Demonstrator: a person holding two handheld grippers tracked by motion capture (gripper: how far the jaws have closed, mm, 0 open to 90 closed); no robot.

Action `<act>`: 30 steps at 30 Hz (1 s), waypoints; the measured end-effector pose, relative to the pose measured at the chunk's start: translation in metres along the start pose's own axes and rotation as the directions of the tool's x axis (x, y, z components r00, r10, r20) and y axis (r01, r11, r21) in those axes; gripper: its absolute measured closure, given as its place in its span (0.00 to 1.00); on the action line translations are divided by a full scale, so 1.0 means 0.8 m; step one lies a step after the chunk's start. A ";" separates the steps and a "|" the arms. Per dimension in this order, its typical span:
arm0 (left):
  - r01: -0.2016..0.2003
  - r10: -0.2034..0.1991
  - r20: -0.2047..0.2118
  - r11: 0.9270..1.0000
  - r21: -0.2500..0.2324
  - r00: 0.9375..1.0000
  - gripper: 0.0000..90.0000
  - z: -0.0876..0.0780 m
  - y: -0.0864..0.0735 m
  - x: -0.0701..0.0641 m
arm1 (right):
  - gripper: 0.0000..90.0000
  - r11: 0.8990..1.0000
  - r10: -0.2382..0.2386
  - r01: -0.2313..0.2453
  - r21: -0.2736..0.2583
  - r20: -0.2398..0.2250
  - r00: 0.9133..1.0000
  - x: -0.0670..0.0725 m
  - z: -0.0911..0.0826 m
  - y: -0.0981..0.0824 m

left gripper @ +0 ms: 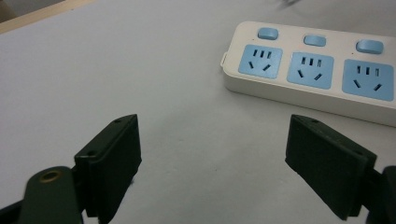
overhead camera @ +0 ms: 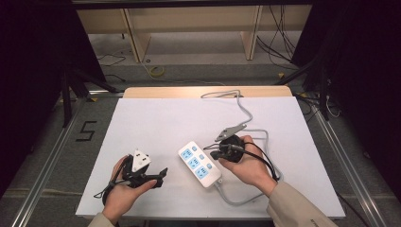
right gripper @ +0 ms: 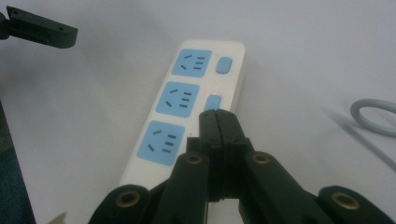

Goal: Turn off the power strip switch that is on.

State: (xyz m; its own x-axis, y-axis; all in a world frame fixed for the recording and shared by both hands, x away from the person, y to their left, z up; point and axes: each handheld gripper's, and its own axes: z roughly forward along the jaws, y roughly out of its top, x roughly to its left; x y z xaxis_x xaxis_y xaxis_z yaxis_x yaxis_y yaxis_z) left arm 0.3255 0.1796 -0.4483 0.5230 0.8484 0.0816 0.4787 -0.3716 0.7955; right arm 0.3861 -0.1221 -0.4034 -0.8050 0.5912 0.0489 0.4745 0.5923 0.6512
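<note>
Strip [overhead camera: 199, 163], white with three blue sockets and three blue switches, lay on the white table [overhead camera: 156, 123] between the two grippers, its grey cord [overhead camera: 246, 116] looping away behind the right one. No brand or lettering could be read on it.

Right gripper [right gripper: 218, 122] had its jaws pressed together with nothing between them, and their tips sat over the middle switch [right gripper: 212, 101], right at its near end; whether they touched it I could not tell. A small red light [right gripper: 208, 88] showed just beyond that switch. The three sockets ran along to the left of those jaws in the right gripper view.

Left gripper [left gripper: 212, 158] had its jaws wide apart and empty, with bare table between them. The strip lay ahead of them and off toward the right jaw, well apart from both.

From above, a hand [overhead camera: 124, 189] held the left gripper and another hand [overhead camera: 248, 165] the right. On the floor left of the table, black tape formed a "5" [overhead camera: 86, 131].
</note>
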 end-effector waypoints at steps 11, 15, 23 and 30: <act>0.000 0.000 0.000 1.000 0.002 1.000 0.20 0.000 0.000 0.000 | 1.00 1.000 -0.002 0.002 0.013 0.001 1.000 0.002 0.007 0.008; 0.000 0.000 0.001 1.000 0.000 1.000 0.20 0.000 0.000 0.000 | 1.00 1.000 -0.011 0.011 0.020 0.002 1.000 0.001 0.010 0.011; -0.001 0.001 0.001 1.000 0.002 1.000 0.20 0.000 0.000 0.000 | 1.00 0.999 -0.009 0.009 0.033 0.005 1.000 0.001 0.016 0.017; 0.001 -0.001 0.002 1.000 0.000 1.000 0.20 0.000 0.000 0.000 | 1.00 0.999 -0.012 0.012 0.043 0.007 1.000 0.000 0.020 0.023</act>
State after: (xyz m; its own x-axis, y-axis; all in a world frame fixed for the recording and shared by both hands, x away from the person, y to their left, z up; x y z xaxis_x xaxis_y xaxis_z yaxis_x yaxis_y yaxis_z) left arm 0.3256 0.1794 -0.4482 0.5237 0.8481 0.0800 0.4790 -0.3708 0.7956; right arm 0.4001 -0.1023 -0.4036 -0.8082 0.5878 0.0352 0.4796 0.6224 0.6186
